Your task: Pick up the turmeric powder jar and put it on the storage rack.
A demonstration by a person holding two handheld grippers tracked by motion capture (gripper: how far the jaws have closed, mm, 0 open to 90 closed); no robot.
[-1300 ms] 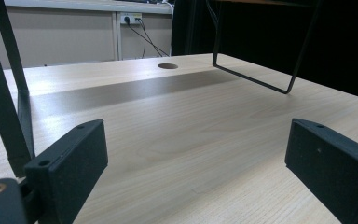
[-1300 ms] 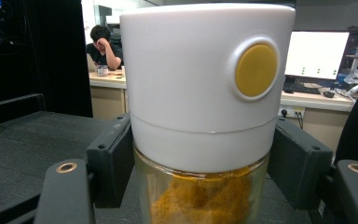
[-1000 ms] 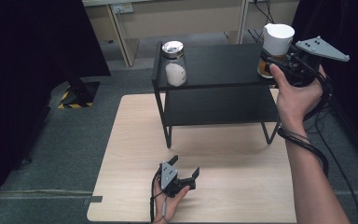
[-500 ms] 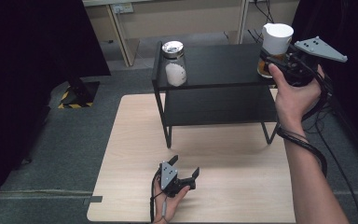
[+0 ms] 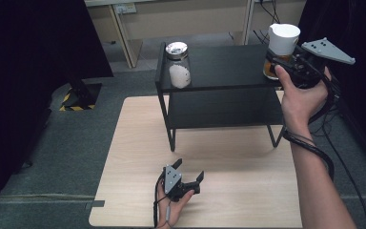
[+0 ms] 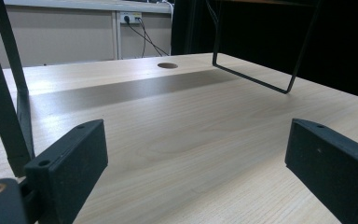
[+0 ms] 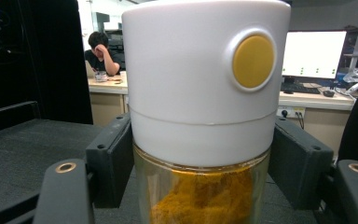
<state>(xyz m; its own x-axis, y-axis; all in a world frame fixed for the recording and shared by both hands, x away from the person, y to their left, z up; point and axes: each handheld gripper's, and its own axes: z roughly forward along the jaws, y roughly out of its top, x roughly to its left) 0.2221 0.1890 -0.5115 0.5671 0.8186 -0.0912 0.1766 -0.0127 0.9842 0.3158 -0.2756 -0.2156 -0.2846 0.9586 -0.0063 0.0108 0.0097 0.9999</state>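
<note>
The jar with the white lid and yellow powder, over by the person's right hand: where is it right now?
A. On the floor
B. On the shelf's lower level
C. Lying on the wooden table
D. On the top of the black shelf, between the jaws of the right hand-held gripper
D: the jar stands at the right end of the black shelf's top, with the right hand-held gripper's jaws either side of it.

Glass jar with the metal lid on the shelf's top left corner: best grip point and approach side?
Take the jar with white powder on its glass body below the metal lid, jaws horizontal across the width. It stands upright at the black shelf's left front corner, so the front or left looks open. The left gripper rests open on the wooden table and is free; the right gripper brackets the white-capped jar.
</note>
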